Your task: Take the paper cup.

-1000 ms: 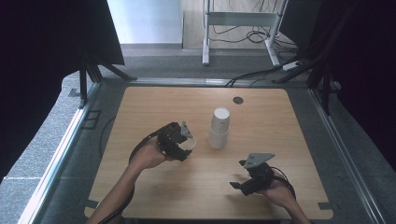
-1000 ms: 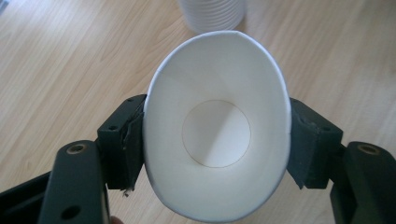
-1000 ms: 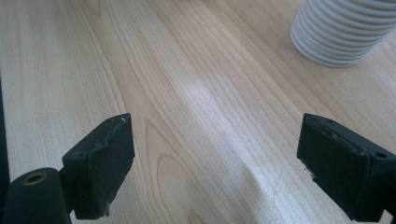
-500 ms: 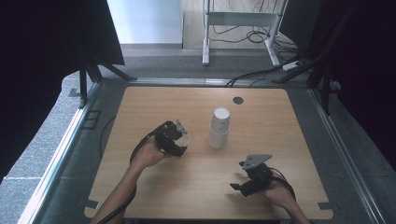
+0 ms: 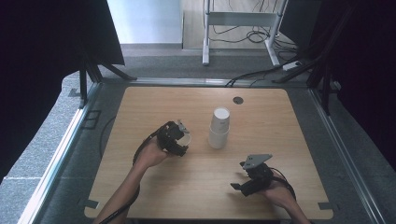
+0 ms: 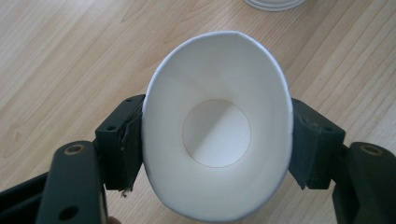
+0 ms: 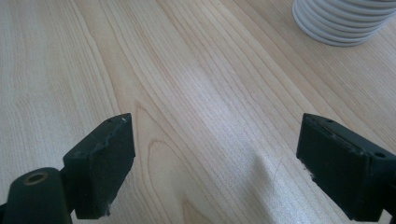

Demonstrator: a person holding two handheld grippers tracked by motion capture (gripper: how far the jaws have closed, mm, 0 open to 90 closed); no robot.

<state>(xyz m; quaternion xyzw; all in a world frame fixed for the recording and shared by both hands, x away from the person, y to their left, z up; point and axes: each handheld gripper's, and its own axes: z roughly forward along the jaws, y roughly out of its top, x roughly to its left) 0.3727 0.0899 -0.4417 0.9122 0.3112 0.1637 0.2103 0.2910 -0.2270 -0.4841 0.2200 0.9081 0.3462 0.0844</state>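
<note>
A white paper cup (image 6: 217, 140) sits between the pads of my left gripper (image 6: 217, 140), mouth toward the camera and squeezed into an oval. In the high view the left gripper (image 5: 181, 136) holds that cup (image 5: 186, 138) low over the table's left middle, just left of a stack of white paper cups (image 5: 219, 128). The stack stands mouth-down, and its rims show at the top of both gripper views (image 6: 273, 3) (image 7: 345, 21). My right gripper (image 5: 238, 176) rests near the front right, open, with bare wood between its pads (image 7: 100, 154).
The wooden table (image 5: 154, 102) has a small dark round grommet (image 5: 238, 100) at the back. A grey floor and metal rails surround it, with a white frame leg (image 5: 205, 32) and cables behind. Black curtains hang on both sides.
My left gripper has sunk a little toward the table with the cup in it. The right gripper has not moved.
</note>
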